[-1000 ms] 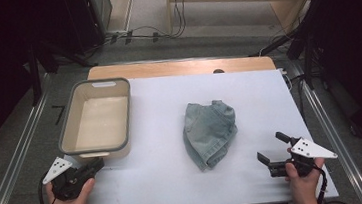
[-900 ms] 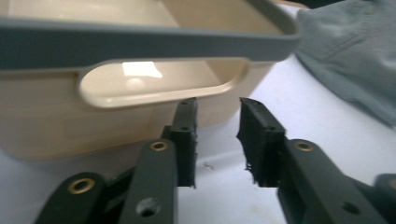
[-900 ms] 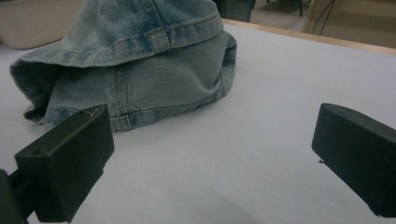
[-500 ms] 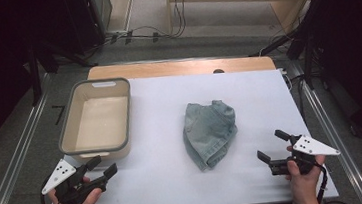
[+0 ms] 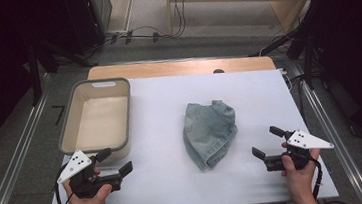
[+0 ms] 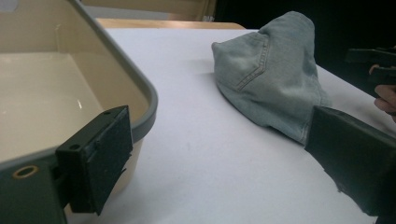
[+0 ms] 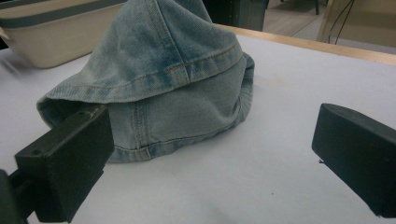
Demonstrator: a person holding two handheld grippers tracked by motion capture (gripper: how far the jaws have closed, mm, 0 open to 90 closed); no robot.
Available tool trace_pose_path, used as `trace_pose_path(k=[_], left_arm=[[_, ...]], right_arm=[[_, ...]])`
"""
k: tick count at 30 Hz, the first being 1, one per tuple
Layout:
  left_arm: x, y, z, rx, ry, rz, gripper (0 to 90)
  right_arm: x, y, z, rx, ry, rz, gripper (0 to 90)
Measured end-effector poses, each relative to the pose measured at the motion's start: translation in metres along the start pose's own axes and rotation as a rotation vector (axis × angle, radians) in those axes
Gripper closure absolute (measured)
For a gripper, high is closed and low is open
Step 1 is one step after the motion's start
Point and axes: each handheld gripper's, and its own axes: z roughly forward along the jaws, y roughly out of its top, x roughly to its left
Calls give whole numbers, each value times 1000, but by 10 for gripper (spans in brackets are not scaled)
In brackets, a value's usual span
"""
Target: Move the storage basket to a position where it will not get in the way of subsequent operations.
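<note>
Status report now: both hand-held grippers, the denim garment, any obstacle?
Left hand-held gripper just opened, empty, beside beige plastic tub. Right hand-held gripper open, empty. Crumpled light-blue denim garment lies untouched mid-table. Nothing between the grippers and it.

Faded light-blue denim garment (image 5: 209, 133); beige tub (image 5: 97, 117), grey rim; white table (image 5: 166, 178)

We see a lab-like recording room: a white table (image 5: 176, 183) on aluminium rails (image 5: 14, 163), cables (image 5: 152, 33) across the floor
</note>
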Motion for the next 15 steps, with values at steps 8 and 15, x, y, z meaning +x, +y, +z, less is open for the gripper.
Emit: trace_pose_path(k=[8,15], left_arm=[[-8,8,18,7,-39,23,15],[-16,16,34,10,-75,36,4]], right_arm=[[5,14,10,21,10,-30,0],[6,18,21,40,43,-20,0]])
